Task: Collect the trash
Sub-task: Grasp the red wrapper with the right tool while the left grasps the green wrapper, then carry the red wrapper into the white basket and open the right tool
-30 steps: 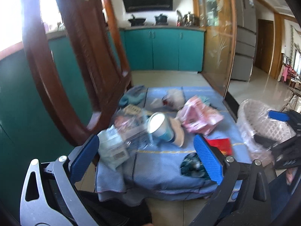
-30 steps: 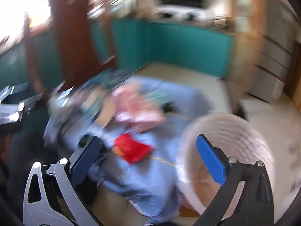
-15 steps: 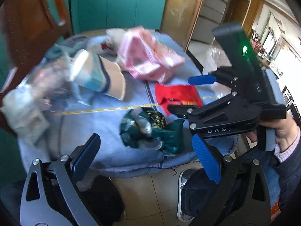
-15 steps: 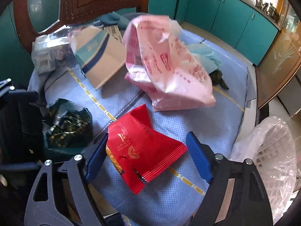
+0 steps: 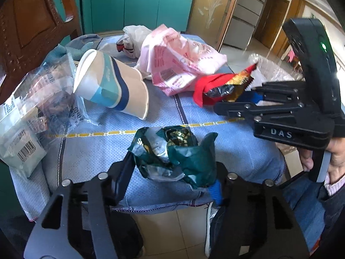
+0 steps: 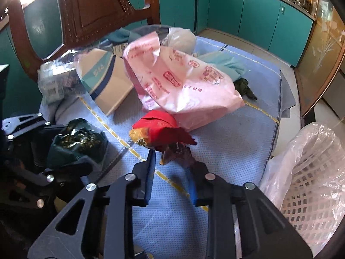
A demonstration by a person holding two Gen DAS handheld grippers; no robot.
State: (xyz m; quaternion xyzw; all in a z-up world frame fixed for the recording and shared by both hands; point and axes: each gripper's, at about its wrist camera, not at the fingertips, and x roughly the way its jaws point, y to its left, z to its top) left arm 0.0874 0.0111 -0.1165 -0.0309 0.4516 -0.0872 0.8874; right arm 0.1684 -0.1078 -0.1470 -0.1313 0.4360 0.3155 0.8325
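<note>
My left gripper point(image 5: 172, 168) is shut on a crumpled dark green wrapper point(image 5: 174, 153) at the near edge of the blue-clothed table point(image 5: 226, 136); the wrapper also shows in the right wrist view point(image 6: 77, 142). My right gripper point(image 6: 172, 164) is shut on a red snack wrapper point(image 6: 161, 129), lifted slightly off the cloth; the wrapper shows in the left wrist view point(image 5: 217, 84) too. A white mesh bin lined with clear plastic point(image 6: 310, 172) stands to the right of the table.
On the cloth lie a pink plastic bag point(image 6: 179, 84), a paper cup on its side point(image 5: 110, 84), clear packets point(image 5: 32, 112), a white bag point(image 5: 133, 38) and teal cloth point(image 6: 226, 64). A wooden chair point(image 6: 90, 10) stands at the far left. Teal cabinets line the back.
Both grippers were open half a second ago. Now the left has closed on the green wrapper and the right has closed on the red wrapper and raised it.
</note>
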